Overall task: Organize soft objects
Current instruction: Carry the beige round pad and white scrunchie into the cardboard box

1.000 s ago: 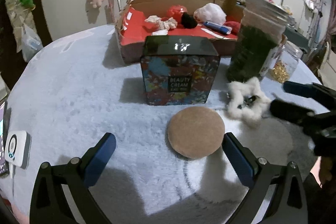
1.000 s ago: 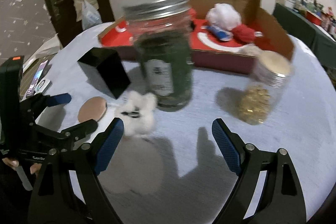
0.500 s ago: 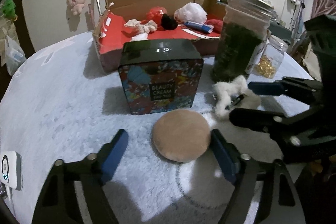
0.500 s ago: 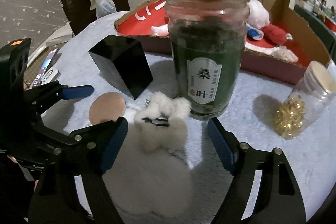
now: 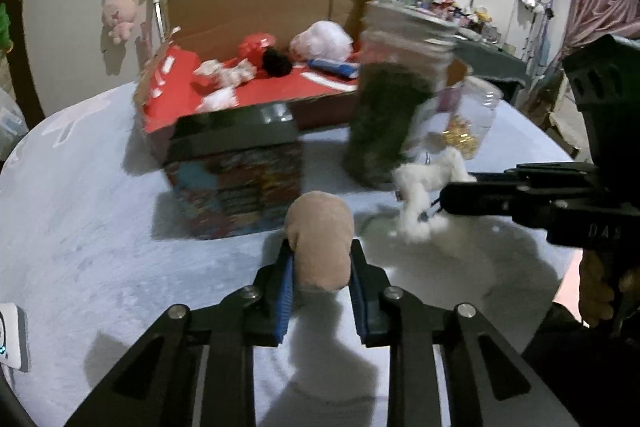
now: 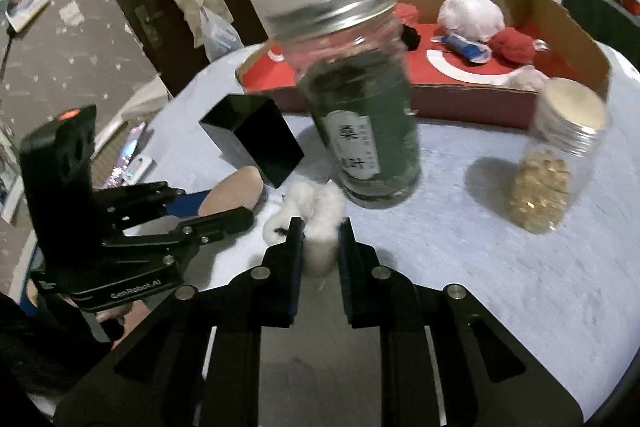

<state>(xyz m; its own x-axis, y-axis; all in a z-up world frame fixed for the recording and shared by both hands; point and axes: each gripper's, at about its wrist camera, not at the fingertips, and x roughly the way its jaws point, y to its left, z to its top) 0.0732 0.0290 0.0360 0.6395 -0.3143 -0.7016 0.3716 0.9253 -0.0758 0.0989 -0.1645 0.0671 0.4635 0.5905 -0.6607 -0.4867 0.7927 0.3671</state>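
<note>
Left fingers [image 5: 320,267] closing, pinching tan puff [image 5: 320,239]; right fingers [image 6: 320,239] clamped on white fluff [image 6: 316,211], label legible only rightward.

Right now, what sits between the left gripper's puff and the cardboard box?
The floral tin stands between the tan puff, clamped in the closing left gripper, and the box; the left wrist view shows it.
</note>
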